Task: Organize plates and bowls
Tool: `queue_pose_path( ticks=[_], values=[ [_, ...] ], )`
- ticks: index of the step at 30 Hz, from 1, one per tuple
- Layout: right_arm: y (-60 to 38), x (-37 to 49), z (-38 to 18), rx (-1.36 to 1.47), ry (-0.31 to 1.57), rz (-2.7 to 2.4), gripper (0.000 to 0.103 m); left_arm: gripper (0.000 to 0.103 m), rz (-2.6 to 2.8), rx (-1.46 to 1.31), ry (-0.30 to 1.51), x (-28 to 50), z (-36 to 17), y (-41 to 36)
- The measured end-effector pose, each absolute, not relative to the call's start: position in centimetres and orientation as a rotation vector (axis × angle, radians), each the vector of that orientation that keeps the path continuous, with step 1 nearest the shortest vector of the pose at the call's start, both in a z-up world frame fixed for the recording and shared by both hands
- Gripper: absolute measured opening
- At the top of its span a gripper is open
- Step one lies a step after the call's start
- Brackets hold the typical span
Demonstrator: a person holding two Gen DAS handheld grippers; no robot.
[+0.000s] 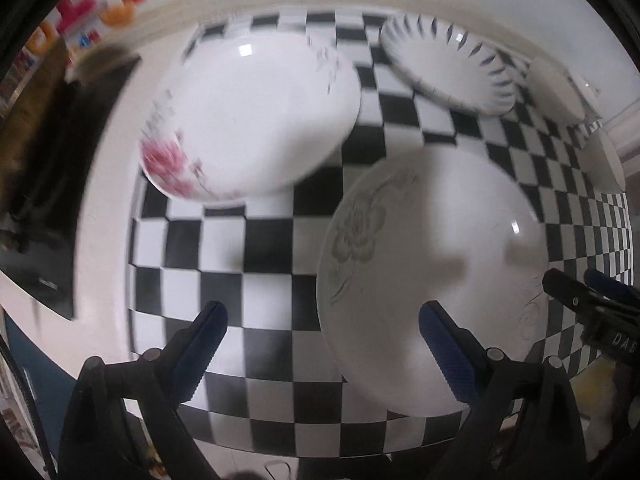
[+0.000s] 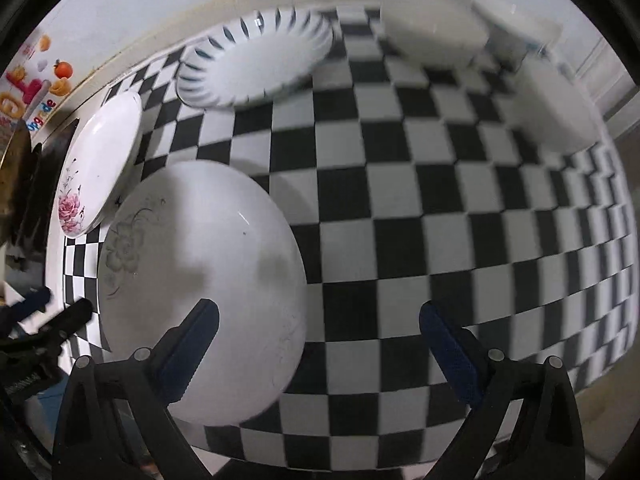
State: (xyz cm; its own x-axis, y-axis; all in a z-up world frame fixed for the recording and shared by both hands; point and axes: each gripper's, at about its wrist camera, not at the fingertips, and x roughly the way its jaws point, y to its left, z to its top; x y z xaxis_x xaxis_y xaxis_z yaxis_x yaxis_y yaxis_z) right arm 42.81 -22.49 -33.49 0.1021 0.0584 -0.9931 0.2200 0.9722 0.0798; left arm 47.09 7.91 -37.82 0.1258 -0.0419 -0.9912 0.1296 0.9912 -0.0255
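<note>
Bench (image 2: 400, 200), checkered cloth. Pink-rose plate (image 1: 248, 116) near the left edge; grey-flower plate (image 1: 432, 276) at the front edge; blue-dashed plate (image 2: 256, 60) toward the back edge; blurred white dishes (image 2: 556, 108) at the right edge. My left tool (image 1: 322, 320) spread, empty. My right tool (image 2: 318, 320) spread, empty.

Open desk (image 2: 460, 208): bare checkered stretch, centre to right.
Near left: grey-flower plate (image 2: 200, 280) blocks.
Far left: pink-flower plate (image 2: 100, 160).
Back: blue-rimmed plate (image 2: 256, 60), blurred white dishes (image 2: 560, 108) along right edge.
</note>
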Motion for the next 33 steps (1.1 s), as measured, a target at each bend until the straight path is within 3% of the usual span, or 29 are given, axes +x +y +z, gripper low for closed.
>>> queue_pose_path(
  ticks=[8,13,18,19,22,33],
  values=[
    [-23.7,44.4,-38.1,0.397,1.599,-0.037,0.091,0.079,-0.141,-0.04,1.565,48.3,-41.8,8.1],
    [-23.2,45.4,-38.7,0.378,1.625,0.02,0.083,0.057,-0.145,-0.052,1.567,49.1,-42.2,7.6],
    [-22.1,46.6,-38.4,0.356,1.639,0.066,0.058,0.04,-0.152,-0.06,1.558,49.5,-41.7,7.0],
    [-21.7,47.0,-38.5,0.36,1.642,0.072,0.046,0.036,-0.159,-0.072,1.561,49.8,-41.7,7.0],
    [-20.8,47.3,-38.7,0.323,1.665,0.087,0.027,0.036,-0.151,-0.081,1.562,50.0,-41.4,6.7],
    [-20.0,46.5,-38.9,0.285,1.68,0.101,0.027,0.036,-0.15,-0.036,1.539,48.8,-40.3,5.3]
  ],
)
